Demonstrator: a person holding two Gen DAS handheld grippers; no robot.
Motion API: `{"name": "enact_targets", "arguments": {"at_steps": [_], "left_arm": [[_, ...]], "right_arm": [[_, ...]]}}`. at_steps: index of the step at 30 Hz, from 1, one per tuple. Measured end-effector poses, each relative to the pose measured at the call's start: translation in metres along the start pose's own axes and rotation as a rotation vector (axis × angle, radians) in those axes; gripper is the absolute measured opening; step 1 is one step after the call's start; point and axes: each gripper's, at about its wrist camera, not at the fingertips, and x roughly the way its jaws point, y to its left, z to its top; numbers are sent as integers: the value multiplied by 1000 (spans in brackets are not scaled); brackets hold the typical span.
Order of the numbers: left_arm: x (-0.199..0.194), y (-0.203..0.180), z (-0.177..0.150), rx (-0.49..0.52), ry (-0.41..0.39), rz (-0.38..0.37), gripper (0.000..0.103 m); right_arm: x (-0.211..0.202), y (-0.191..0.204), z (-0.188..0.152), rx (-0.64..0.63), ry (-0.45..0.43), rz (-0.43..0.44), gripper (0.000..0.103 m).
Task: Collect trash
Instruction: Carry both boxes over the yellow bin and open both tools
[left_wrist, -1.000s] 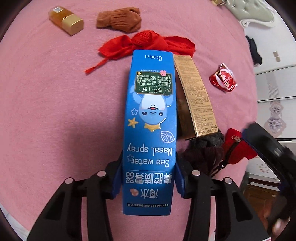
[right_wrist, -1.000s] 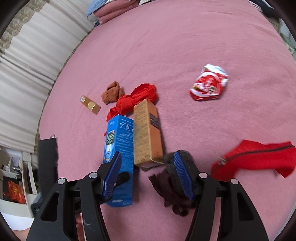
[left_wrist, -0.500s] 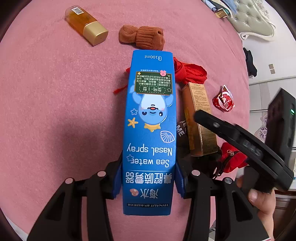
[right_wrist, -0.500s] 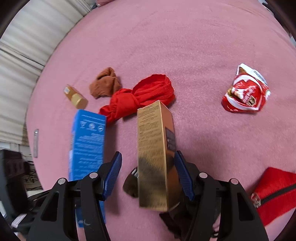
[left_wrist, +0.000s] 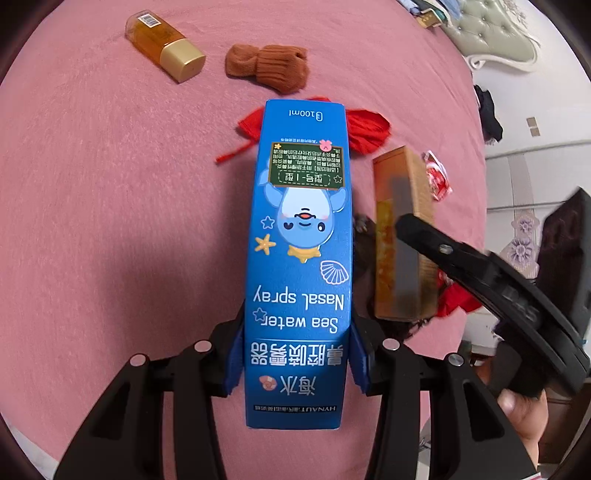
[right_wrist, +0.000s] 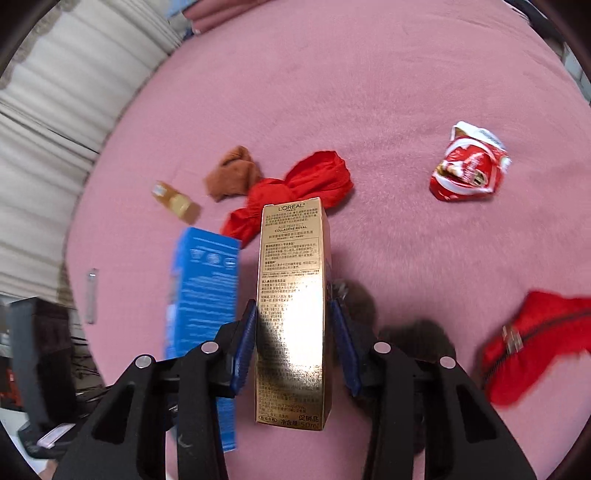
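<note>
My left gripper (left_wrist: 295, 358) is shut on a blue nasal spray box (left_wrist: 301, 258) and holds it above the pink bed. The same box shows at the left of the right wrist view (right_wrist: 203, 306). My right gripper (right_wrist: 297, 343) is shut on a gold L'Oreal box (right_wrist: 291, 306), lifted off the bed; it also shows in the left wrist view (left_wrist: 402, 236). A crumpled red and white wrapper (right_wrist: 469, 166) lies on the bed to the right, apart from both grippers.
On the pink bedspread (right_wrist: 369, 74) lie an amber bottle with a gold cap (left_wrist: 164, 44), a brown sock (left_wrist: 269, 66), a red cloth (right_wrist: 303, 188), a red zip pouch (right_wrist: 535, 339) and dark socks (right_wrist: 413, 336). Curtains (right_wrist: 55, 110) hang at the left.
My right gripper has moved in over the gold box and closed on it. My left gripper has lifted the blue box higher off the bed.
</note>
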Motion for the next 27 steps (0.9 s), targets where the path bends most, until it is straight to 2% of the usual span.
{"name": "enact_targets", "arguments": {"at_steps": [9, 15, 18, 27], "left_arm": [[-14, -47, -55, 104, 36, 12, 46], [-9, -89, -105, 187, 84, 1, 46], [-2, -111, -123, 235, 109, -5, 46], [36, -196, -201, 455, 229, 3, 46]], "right_arm": [[-74, -15, -59, 72, -63, 18, 39], [-125, -54, -110, 153, -110, -2, 39], [-148, -72, -133, 161, -137, -43, 39], [-217, -152, -222, 337, -201, -106, 40]]}}
